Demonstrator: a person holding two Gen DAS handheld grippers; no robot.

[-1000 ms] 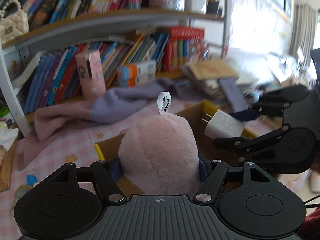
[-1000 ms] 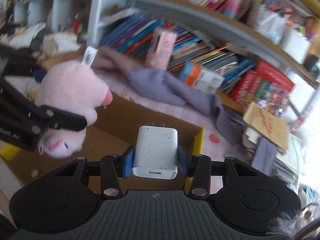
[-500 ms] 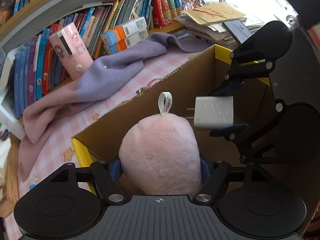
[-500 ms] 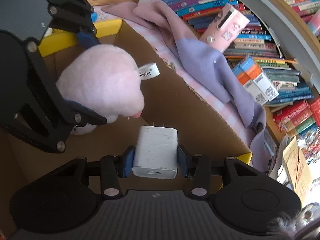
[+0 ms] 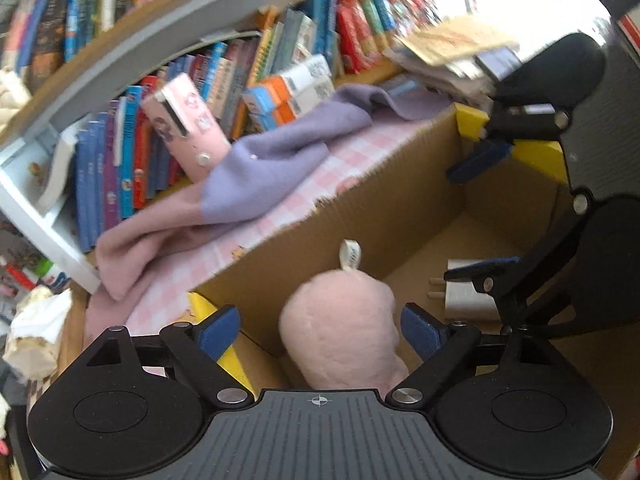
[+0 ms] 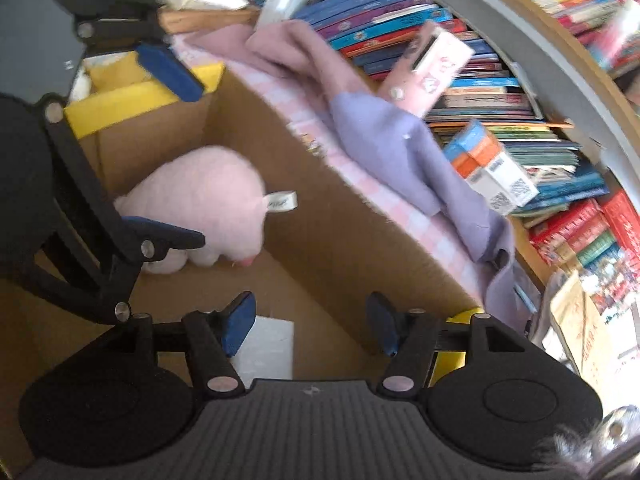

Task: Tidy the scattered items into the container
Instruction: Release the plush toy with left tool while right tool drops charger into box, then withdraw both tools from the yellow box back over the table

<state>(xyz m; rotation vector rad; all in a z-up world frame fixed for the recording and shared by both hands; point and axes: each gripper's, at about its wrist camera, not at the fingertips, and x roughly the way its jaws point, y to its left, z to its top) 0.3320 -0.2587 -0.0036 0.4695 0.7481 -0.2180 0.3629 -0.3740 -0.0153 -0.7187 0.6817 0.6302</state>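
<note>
Pink plush toy [image 5: 344, 328] on floor of cardboard box [image 5: 360, 216], near-left corner. Left gripper [image 5: 320, 326] jaws opening, pads clear of plush.

White charger [image 6: 264, 346] on box floor, right of plush. Right gripper [image 6: 312, 326] jaws opening, nothing pinched.

Judgement:
- plush: light, soft, squashy; grasp across body.
- charger: rigid, smooth, likely slippery; grip flat sides, avoid prongs.

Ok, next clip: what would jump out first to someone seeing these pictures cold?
The pink plush toy lies on the floor of the open cardboard box, with a white charger on the box floor nearby. Both grippers hang over the box, jaws opening and clear of both items. Behind the box, a lilac and pink cloth sprawls before crowded bookshelves.
</note>
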